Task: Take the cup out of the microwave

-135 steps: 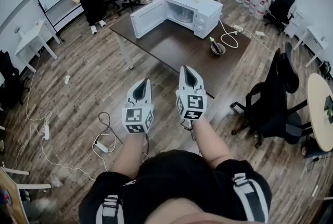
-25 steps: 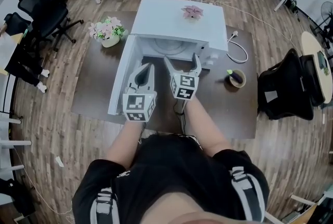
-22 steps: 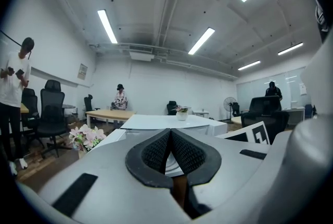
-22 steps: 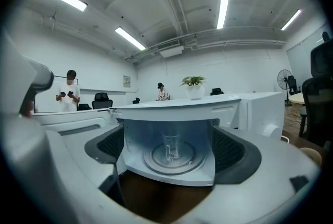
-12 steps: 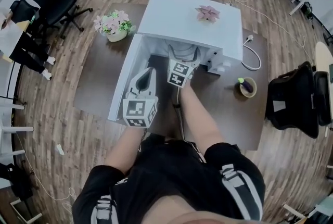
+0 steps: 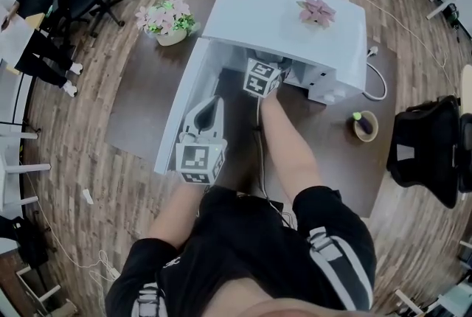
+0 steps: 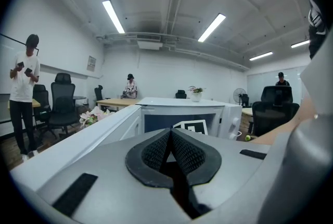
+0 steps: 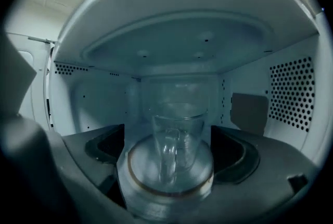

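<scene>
Reaching into a white microwave [image 6: 287, 13] on a dark table [image 6: 136, 105], the right gripper [image 8: 169, 138] had its jaws spread apart on either side of a clear glass cup [image 8: 177, 137]. That cup stood upright inside the cavity, between the two jaws; whether the pads touched it could not be made out. Outside, the left gripper [image 6: 209, 105] hovered just beside the open microwave door [image 6: 179, 113], its jaws pressed together with nothing between them. A pot of pink flowers [image 6: 168, 19] sat on the table to the left, and a small bowl [image 6: 363, 125] to the right.
</scene>
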`<state>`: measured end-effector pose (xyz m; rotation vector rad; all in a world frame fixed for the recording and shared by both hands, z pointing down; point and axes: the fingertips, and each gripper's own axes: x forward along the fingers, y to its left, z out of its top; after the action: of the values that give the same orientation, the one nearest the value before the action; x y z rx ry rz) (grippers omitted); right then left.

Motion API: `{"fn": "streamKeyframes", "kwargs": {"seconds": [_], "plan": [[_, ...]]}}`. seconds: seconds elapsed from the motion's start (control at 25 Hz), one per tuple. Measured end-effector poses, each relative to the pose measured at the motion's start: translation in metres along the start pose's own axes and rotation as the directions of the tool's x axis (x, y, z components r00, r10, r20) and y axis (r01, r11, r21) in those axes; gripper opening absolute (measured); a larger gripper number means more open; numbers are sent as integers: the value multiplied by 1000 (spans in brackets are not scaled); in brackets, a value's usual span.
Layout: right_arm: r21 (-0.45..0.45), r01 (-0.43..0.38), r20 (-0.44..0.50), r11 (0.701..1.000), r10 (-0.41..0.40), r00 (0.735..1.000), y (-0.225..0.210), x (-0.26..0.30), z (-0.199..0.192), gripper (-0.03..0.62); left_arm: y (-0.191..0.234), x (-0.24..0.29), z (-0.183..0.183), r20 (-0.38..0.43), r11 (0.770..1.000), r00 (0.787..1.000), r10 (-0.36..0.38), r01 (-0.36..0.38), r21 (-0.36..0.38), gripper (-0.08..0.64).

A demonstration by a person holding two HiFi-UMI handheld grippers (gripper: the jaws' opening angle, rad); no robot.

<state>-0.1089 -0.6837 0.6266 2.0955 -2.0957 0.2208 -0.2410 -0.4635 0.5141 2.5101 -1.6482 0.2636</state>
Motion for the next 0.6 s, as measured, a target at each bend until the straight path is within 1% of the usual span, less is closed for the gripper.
{"fn": "streamKeyframes", "kwargs": {"seconds": [0.16, 0.36, 0.4, 0.52, 0.6], "plan": [[-3, 17, -19, 1000, -17, 1000, -7, 15, 0, 505, 0, -2, -6, -5, 1000, 1000, -4, 4, 4, 0], [4, 9, -59, 1000, -9, 998, -8, 30, -5, 500, 1, -7, -11, -18, 1000, 1000, -10, 10, 4, 0], [-1, 16, -64, 1000, -16, 998, -10, 31, -5, 483, 1, -8, -12, -18, 1000, 1000, -11, 11, 7, 0], [-16, 47, -63, 999, -48, 997, -16, 30, -4, 387, -1, -10, -14, -24, 1000, 1000, -19, 19, 14, 0], [-20, 47, -61, 999, -48, 997, -17, 30, -4, 380, -2, -11, -15, -28, 999, 999, -24, 25, 21, 0]]}}
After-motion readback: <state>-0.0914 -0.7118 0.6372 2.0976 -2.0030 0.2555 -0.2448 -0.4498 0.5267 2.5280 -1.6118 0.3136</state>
